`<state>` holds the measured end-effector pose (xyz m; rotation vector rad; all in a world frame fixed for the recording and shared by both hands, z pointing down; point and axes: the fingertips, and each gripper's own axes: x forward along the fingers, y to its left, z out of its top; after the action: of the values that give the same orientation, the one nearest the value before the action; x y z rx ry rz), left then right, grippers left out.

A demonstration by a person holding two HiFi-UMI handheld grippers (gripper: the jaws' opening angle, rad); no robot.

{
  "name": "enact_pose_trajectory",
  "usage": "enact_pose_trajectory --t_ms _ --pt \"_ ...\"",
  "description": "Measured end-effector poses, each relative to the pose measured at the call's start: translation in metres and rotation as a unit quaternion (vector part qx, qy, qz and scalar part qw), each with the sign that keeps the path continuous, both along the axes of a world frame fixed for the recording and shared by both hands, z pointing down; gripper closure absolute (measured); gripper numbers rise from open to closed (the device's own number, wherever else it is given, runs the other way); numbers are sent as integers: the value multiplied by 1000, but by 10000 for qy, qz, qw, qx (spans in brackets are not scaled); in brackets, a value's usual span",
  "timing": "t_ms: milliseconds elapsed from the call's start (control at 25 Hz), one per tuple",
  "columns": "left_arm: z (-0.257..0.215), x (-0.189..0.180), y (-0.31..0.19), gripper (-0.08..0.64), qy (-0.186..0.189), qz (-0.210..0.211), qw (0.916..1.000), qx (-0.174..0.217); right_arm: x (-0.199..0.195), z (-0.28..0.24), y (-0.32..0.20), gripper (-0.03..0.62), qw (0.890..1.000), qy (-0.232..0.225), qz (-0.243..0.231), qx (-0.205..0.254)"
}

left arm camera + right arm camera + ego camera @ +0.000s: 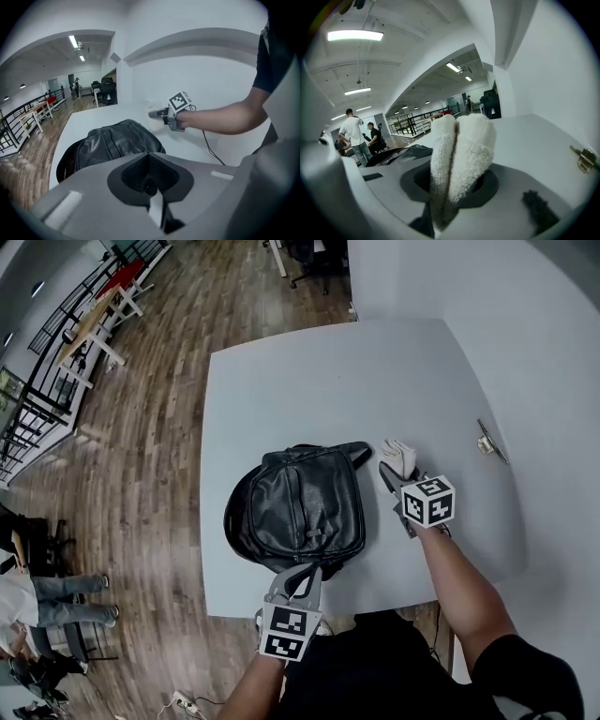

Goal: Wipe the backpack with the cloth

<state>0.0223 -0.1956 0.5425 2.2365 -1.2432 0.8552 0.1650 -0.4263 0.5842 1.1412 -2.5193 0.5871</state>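
Observation:
A black leather backpack (296,508) lies flat in the middle of the white table (337,371). To the right of its top corner, my right gripper (390,476) is shut on a folded white cloth (398,457), which stands up between the jaws in the right gripper view (461,154). The cloth is clear of the backpack. My left gripper (307,576) is at the backpack's near edge with its jaws together, tips at the leather. The left gripper view shows nothing between the jaws, the backpack (112,143) just ahead and the right gripper (157,112) beyond it.
A small metal key-like object (487,441) lies near the table's right edge, also visible in the right gripper view (583,159). A thin cable (212,149) trails from the right gripper. People (354,133) stand on the wooden floor off to the left.

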Motion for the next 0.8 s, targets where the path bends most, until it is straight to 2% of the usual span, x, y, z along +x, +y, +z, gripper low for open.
enact_pose_trajectory --t_ms 160,360,520,800 --pt "20 -4 2 552 -8 -259 9995 -202 -23 12 -26 503 9992 181 -353 76" --pt "27 -12 5 552 625 -940 9923 -506 -51 23 -44 503 9949 479 -847 264" --pt "31 -21 10 552 534 -1122 9911 -486 -62 27 -53 503 9928 538 -1029 308" --pt "29 -22 10 552 632 -1374 9874 -474 -77 36 -57 503 9888 658 -1307 308"
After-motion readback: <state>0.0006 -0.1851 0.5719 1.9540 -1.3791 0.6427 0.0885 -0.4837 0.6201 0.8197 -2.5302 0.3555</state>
